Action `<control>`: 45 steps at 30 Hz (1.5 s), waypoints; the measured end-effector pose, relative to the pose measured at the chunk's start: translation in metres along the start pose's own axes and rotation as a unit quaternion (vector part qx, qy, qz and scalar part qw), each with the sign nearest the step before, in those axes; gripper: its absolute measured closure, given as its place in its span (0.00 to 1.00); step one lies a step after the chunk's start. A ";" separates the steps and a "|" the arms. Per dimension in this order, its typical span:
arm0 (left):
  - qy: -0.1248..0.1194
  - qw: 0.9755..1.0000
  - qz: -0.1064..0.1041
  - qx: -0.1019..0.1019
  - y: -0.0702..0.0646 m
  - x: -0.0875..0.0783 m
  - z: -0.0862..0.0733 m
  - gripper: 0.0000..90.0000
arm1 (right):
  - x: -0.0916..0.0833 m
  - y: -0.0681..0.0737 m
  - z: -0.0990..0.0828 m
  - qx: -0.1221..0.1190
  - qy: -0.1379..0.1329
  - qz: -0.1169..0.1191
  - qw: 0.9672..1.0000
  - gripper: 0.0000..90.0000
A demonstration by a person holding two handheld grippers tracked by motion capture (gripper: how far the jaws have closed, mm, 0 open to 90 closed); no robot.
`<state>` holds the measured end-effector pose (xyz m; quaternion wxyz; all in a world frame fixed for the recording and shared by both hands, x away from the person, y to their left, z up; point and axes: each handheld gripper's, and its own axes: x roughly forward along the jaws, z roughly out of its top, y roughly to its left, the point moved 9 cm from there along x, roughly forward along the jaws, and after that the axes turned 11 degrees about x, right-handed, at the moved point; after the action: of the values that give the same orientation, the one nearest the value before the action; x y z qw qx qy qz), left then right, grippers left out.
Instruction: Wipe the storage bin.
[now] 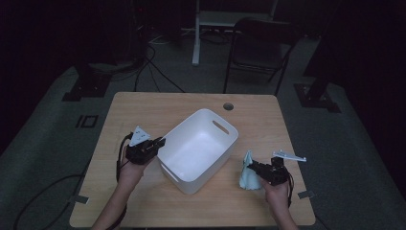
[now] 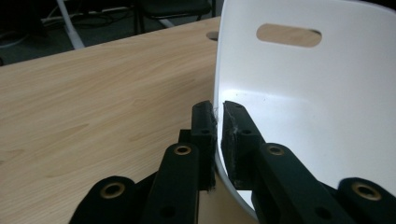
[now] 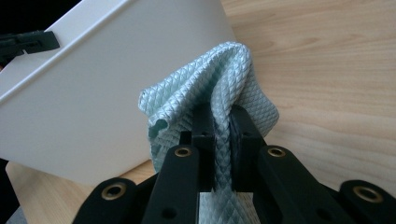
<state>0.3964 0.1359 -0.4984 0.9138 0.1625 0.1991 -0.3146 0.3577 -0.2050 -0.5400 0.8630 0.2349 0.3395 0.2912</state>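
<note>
A white plastic bin [image 1: 191, 184] with a slot handle stands at an angle in the middle of the wooden table [image 1: 143, 108]. My left gripper [image 1: 162, 142] is shut on the bin's left wall. In the left gripper view one jaw is outside and one inside the wall [image 2: 317, 93], with the gripper [image 2: 219, 109] pinching its rim. To the bin's right, my right gripper [image 1: 252, 165] is shut on a pale blue quilted cloth [image 1: 246, 178]. In the right gripper view the cloth [image 3: 224, 74] bunches up above the gripper [image 3: 223, 116], next to the bin's outer wall [image 3: 107, 88].
A round cable hole [image 1: 228, 106] sits near the table's far edge. Beyond the table stand a dark folding chair [image 1: 261, 48] and a white desk leg [image 1: 196, 33]. Cables [image 1: 153, 72] lie on the grey floor. The room is dim.
</note>
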 end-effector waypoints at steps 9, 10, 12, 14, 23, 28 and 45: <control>-0.007 1.000 0.030 0.009 -0.001 0.001 0.000 0.93 | 0.005 0.015 0.034 -0.017 -0.034 0.004 0.999 0.92; -0.007 1.000 0.027 0.009 -0.001 0.001 0.000 0.94 | 0.006 0.017 0.039 -0.021 -0.041 0.003 0.999 0.92; -0.008 1.000 0.025 0.008 -0.001 0.002 0.001 0.94 | 0.007 0.021 0.049 -0.026 -0.053 0.004 0.998 0.92; -0.011 1.000 0.020 0.002 -0.001 0.003 0.001 0.94 | 0.010 0.026 0.057 -0.026 -0.060 0.007 0.998 0.92; -0.016 1.000 0.007 0.000 -0.004 0.005 0.003 0.94 | 0.027 0.027 0.057 -0.029 -0.058 0.002 0.998 0.92; -0.017 1.000 0.012 0.010 -0.007 0.005 0.003 0.94 | 0.034 0.021 0.053 -0.025 -0.053 -0.005 0.998 0.92; -0.009 1.000 0.014 0.026 -0.008 0.006 0.004 0.93 | 0.052 0.003 0.039 -0.009 -0.020 -0.019 1.000 0.92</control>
<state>0.3967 0.1249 -0.4987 0.9151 0.1864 0.1807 -0.3086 0.4161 -0.1768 -0.5358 0.8770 0.2265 0.3241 0.2732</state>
